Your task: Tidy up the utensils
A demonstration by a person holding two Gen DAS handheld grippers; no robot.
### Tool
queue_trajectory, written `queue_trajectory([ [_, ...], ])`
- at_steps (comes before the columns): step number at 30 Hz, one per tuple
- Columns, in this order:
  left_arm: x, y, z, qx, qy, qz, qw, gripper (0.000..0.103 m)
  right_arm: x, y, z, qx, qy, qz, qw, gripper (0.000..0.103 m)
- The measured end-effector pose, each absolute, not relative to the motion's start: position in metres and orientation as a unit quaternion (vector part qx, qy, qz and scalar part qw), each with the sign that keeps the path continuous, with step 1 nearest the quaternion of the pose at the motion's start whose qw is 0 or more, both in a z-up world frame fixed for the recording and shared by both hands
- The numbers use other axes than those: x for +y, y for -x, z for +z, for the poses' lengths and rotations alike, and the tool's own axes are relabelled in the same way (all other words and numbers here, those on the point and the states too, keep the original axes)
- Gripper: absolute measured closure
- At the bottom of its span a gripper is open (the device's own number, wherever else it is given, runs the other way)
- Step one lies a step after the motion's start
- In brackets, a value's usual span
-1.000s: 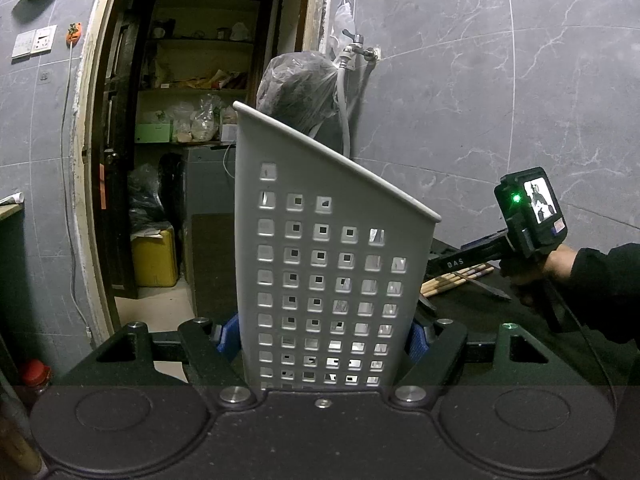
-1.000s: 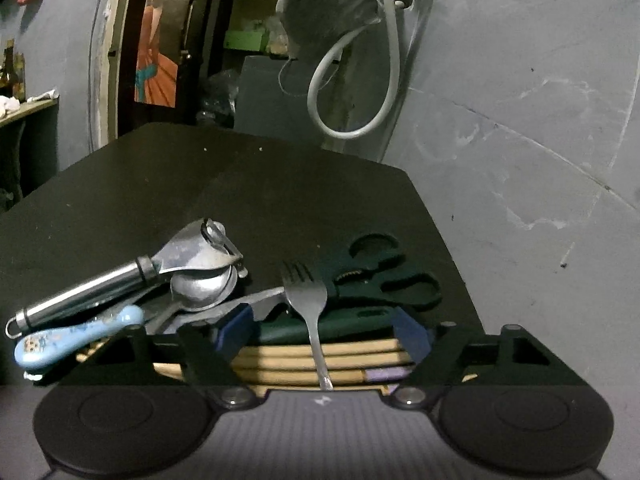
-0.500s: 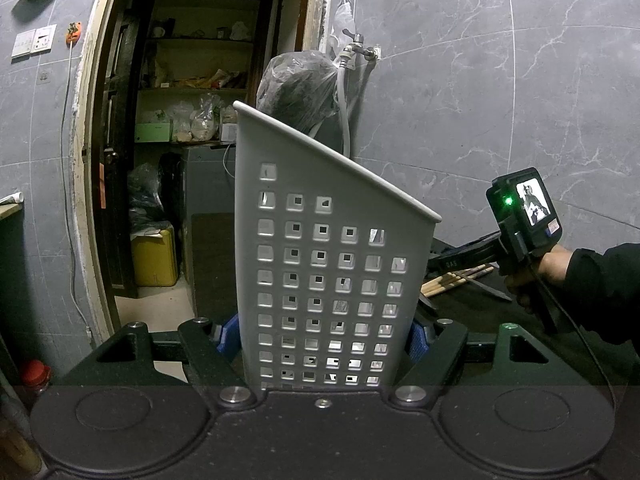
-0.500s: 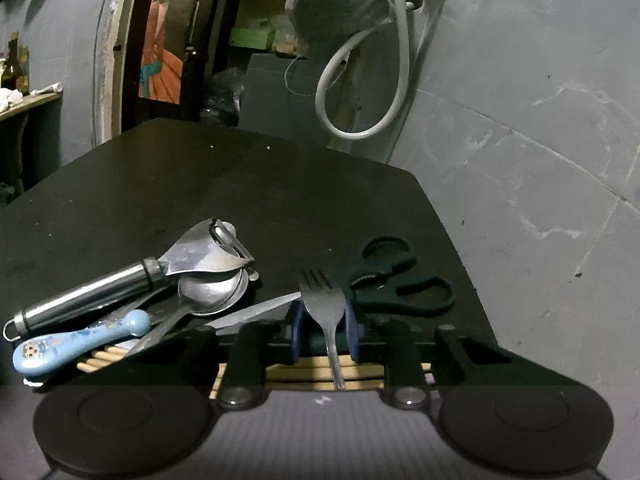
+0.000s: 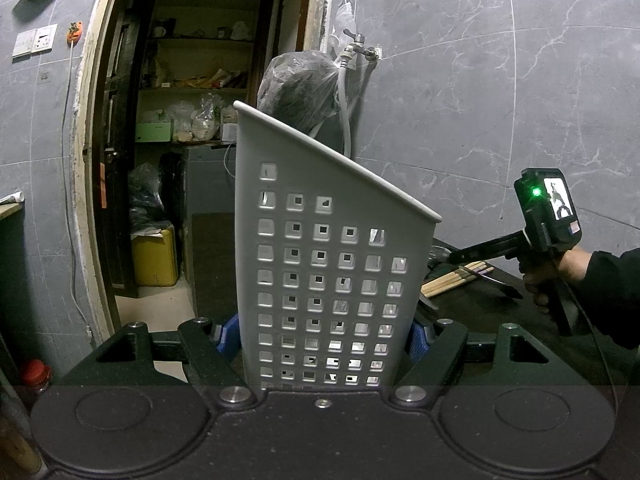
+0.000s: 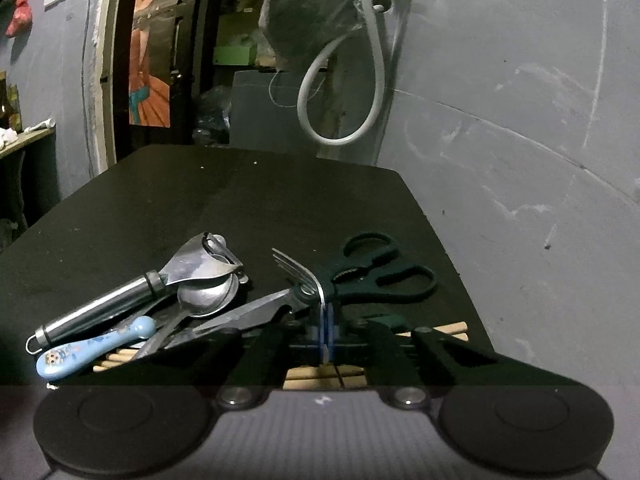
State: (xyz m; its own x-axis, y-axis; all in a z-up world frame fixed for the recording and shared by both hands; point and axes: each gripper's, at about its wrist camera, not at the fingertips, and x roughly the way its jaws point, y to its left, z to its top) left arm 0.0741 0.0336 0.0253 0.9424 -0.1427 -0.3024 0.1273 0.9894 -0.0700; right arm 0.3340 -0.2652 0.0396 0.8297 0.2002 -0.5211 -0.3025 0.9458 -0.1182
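My left gripper (image 5: 326, 340) is shut on a white perforated utensil holder (image 5: 320, 264), which stands upright between its blue pads. In the right wrist view my right gripper (image 6: 325, 330) is shut on a steel fork (image 6: 302, 274), tilted on its edge with the tines pointing away to the upper left. Around the fork lie dark green scissors (image 6: 376, 272), a steel peeler (image 6: 132, 292), a spoon (image 6: 204, 298), a blue ceramic-handled utensil (image 6: 92, 350) and wooden chopsticks (image 6: 320, 376) on the black table (image 6: 240, 200). The left wrist view shows the right gripper (image 5: 476, 254) to the holder's right.
A grey tiled wall (image 6: 520, 140) runs along the table's right edge. A white hose (image 6: 344, 92) and a bagged dark bundle (image 6: 312, 8) hang at the far end. A person's hand (image 5: 560, 272) in a dark sleeve holds the right gripper. A doorway (image 5: 180, 160) opens at left.
My right gripper's jaws closed from wide apart onto the fork, which has turned from flat onto its edge. The holder in my left gripper has not moved.
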Motion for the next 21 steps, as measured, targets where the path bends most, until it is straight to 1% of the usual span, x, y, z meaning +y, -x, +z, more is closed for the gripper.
queue_trajectory([
  [5, 0.034, -0.074, 0.025, 0.155, 0.026, -0.069, 0.985, 0.026, -0.276, -0.319, 0.049, 0.25, 0.064, 0.144, 0.955, 0.101],
  [10, 0.034, -0.075, 0.024, 0.155, 0.028, -0.069, 0.985, 0.026, -0.283, -0.277, 0.06, 0.238, 0.049, 0.193, 0.951, 0.101],
  [15, 0.034, -0.076, 0.022, 0.156, 0.028, -0.069, 0.985, 0.026, -0.28, -0.227, 0.061, 0.243, 0.081, 0.255, 0.933, 0.102],
  [21, 0.035, -0.075, 0.021, 0.158, 0.03, -0.068, 0.985, 0.026, -0.261, -0.176, 0.056, 0.255, 0.147, 0.294, 0.909, 0.102],
])
